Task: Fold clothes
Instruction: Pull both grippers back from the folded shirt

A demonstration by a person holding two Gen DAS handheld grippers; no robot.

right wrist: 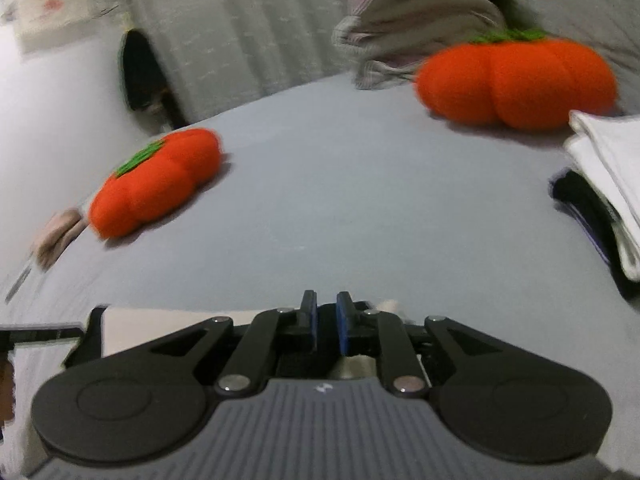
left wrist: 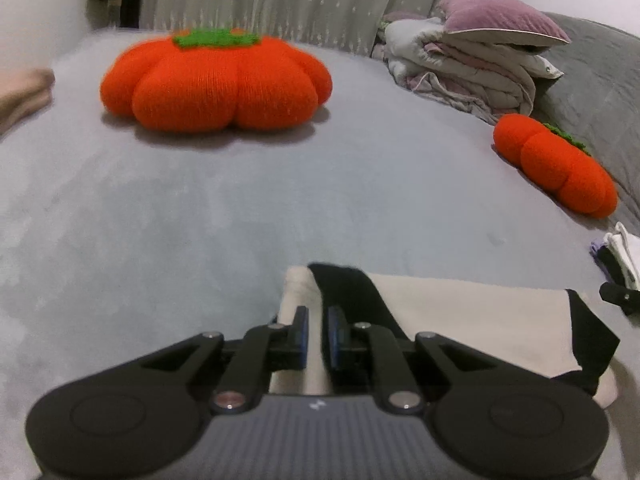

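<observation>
Honestly nothing here you can actually read. The only mark is a small white logo, no letters, stamped on the grey ribbed body of the left gripper (left wrist: 316,330) and the same one on the right gripper (right wrist: 326,322). There's a pale poster (right wrist: 48,8) with a red blotch on the far left wall, way too blurred to make out.

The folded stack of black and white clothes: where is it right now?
The stack lies at the right edge of the right wrist view, on the bed, just in front of the nearer pumpkin cushion.
</observation>
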